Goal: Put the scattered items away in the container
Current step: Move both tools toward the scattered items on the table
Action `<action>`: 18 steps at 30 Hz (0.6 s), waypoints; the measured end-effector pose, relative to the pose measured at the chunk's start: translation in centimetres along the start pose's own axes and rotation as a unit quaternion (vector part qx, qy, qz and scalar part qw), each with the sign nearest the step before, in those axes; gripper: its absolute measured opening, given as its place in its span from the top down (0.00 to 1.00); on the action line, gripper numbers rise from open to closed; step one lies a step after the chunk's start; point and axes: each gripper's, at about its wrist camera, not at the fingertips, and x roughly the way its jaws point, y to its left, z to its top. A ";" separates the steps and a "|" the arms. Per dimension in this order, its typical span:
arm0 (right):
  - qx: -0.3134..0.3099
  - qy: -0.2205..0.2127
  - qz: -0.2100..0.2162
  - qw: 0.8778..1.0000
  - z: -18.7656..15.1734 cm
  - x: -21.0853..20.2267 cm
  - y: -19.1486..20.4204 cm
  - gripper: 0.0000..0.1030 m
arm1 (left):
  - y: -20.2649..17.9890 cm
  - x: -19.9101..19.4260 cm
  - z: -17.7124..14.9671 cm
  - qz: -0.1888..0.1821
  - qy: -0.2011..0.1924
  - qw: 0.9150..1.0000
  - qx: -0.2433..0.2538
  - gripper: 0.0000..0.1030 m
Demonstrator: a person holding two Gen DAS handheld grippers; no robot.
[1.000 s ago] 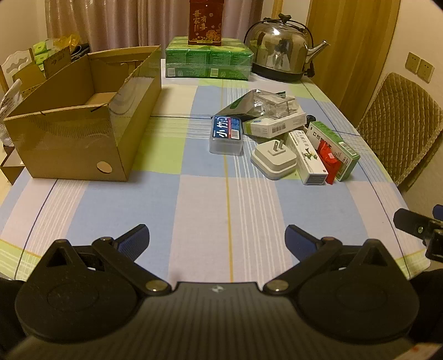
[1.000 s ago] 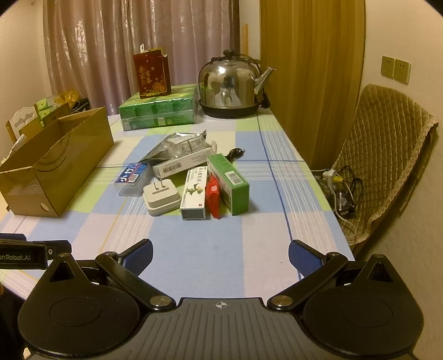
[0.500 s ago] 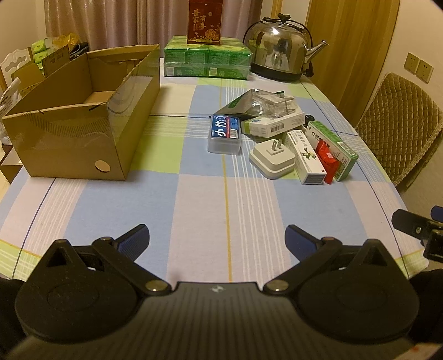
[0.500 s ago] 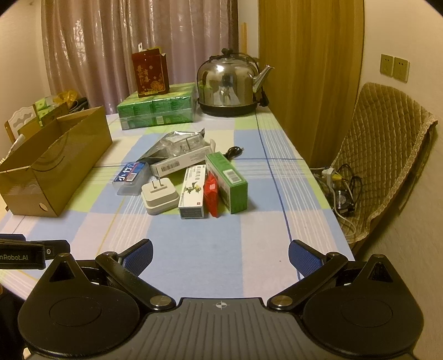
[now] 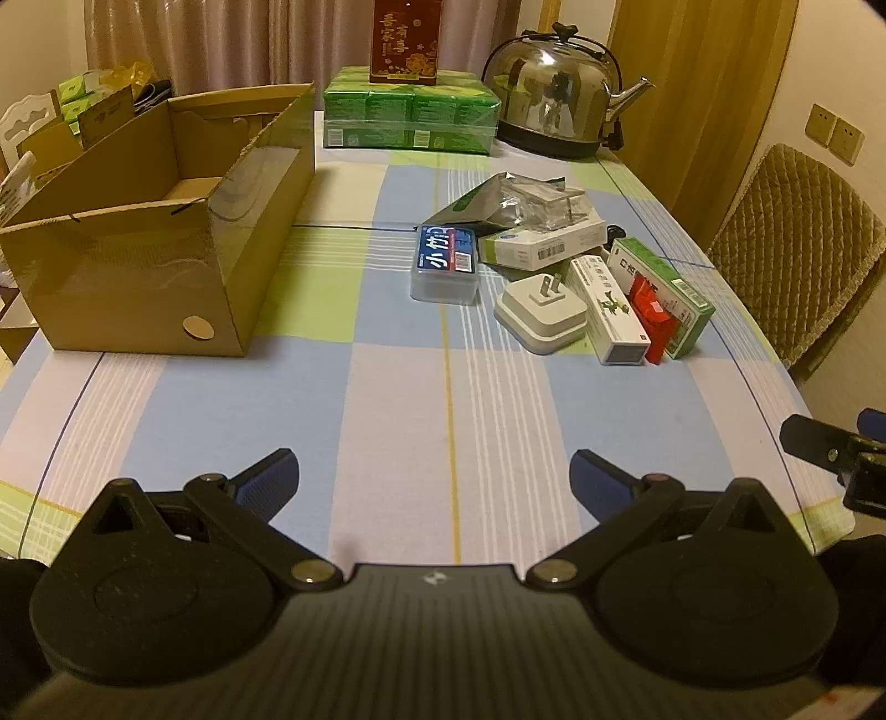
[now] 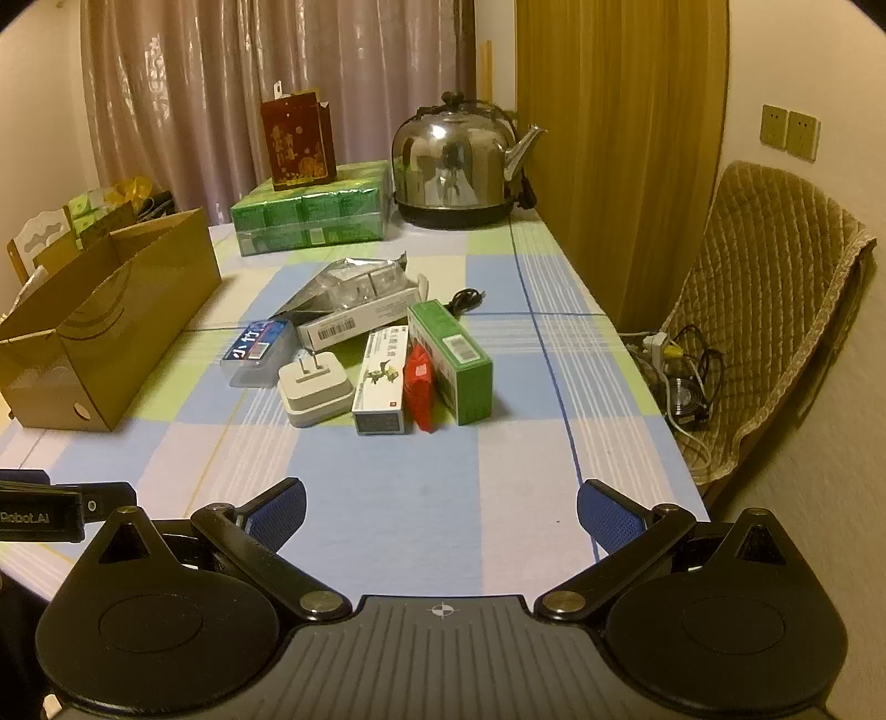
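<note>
Since a second ago, little has changed: both views have edged slightly nearer the clutter. Left gripper (image 5: 432, 476) and right gripper (image 6: 440, 512) remain released and empty. Scattered items (image 5: 559, 277) lie right of centre; the cardboard box (image 5: 138, 266), upper left, looks empty. Tidying not begun.

Open brown cardboard box (image 5: 166, 232) sits at 10 o'clock on the checked tablecloth (image 5: 387, 399). Scattered pile at 1 o'clock: clear plastic case w/ blue label (image 5: 446, 271) nearest the box, white square plug adapter (image 5: 540, 315) just right & nearer, then long white carton (image 5: 609, 310), red sachet (image 5: 653, 321), green carton (image 5: 664, 288) side by side. Behind them, white barcoded carton (image 5: 542, 249) w/ crumpled silver foil pouch (image 5: 520, 205) on top. Far end, 12 o'clock: stacked green packs (image 5: 410, 119), dark red box (image 5: 404, 41) on them; steel kettle (image 5: 554, 88) to their right.
</note>
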 end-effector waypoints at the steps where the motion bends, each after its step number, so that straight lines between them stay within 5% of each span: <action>1: 0.000 0.000 -0.001 1.000 0.1 0.1 0.0 0.02 | 0.0 0.0 0.0 0.000 0.000 1.000 0.000 0.01; 18: -0.036 0.000 -0.002 0.999 2.5 3.6 -2.5 0.02 | 0.6 3.0 1.6 -0.019 0.005 0.999 0.039 0.01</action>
